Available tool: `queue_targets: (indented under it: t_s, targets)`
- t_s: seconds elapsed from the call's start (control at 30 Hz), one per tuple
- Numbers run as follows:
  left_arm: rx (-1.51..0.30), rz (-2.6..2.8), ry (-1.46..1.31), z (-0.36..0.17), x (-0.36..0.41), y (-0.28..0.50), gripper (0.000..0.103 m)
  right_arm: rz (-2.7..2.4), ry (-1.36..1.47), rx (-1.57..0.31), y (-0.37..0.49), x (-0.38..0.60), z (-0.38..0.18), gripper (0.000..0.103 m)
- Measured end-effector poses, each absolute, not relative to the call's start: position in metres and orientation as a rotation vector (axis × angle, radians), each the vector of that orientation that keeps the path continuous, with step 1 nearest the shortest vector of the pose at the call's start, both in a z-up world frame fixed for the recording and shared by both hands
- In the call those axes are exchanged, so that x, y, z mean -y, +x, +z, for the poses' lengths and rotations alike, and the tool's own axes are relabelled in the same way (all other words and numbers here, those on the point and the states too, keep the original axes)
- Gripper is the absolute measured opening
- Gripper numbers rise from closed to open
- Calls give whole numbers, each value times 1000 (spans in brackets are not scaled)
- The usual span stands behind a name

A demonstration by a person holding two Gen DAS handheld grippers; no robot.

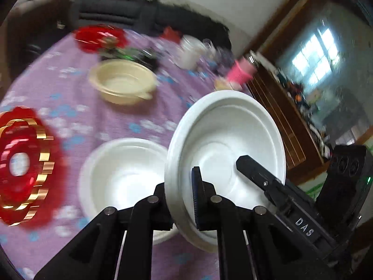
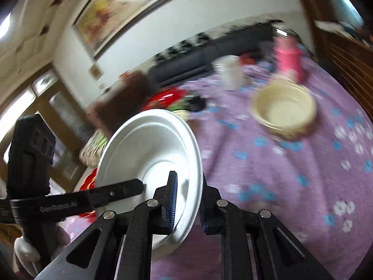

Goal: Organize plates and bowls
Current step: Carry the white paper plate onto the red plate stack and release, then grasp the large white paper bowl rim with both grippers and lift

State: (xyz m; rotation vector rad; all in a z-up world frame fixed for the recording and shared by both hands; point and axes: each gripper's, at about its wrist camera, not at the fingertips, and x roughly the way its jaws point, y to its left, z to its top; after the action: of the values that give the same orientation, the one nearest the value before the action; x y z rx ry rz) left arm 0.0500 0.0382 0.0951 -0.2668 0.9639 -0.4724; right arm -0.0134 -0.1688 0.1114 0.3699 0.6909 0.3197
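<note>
Both tongs, left tongs (image 1: 180, 200) and right tongs (image 2: 188, 200), are clamped on one white bowl (image 1: 223, 144), lifted; next, I think, nest it into the second white bowl (image 1: 121, 168) on the surface (image 1: 77, 107).

R gripper (image 2: 186, 200) clamped on white bowl (image 2: 149, 154) rim, beige bowl (image 2: 283, 109) behind, blurry
</note>
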Motion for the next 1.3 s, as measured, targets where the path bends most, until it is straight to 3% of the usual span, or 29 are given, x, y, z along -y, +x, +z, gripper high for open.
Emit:
queue_targets:
  t_s: [0.2, 0.43, 0.67, 0.73, 0.8, 0.93, 1.0, 1.07, 1.17, 1.3]
  targets:
    - [-927, -288, -318, 88, -149, 51, 12, 464, 251, -776, 24, 59, 117, 18]
    - [-992, -83, -427, 39, -258, 79, 14, 570, 154, -985, 85, -66, 68, 18]
    - [-1036, -96, -495, 12, -297, 93, 17, 529, 91, -1075, 121, -108, 29, 18]
    - [-1008, -111, -507, 18, -302, 87, 41, 500, 69, -1083, 126, -106, 20, 18]
    - [-957, -111, -516, 29, -305, 79, 55, 489, 49, -1074, 126, -107, 16, 17]
    - [-881, -108, -536, 44, -312, 61, 64, 446, -38, -1018, 123, -120, 20, 18]
    - [-855, -105, -544, 49, -315, 52, 67, 444, -60, -995, 120, -123, 24, 22]
    - [-826, -89, -538, 55, -316, 41, 69, 449, -66, -964, 117, -124, 28, 39]
    - [-792, -59, -530, 62, -318, 29, 72, 441, -75, -913, 110, -123, 39, 53]
    - [-744, -2, -474, 73, -310, 15, 75, 423, -77, -836, 97, -110, 62, 57]
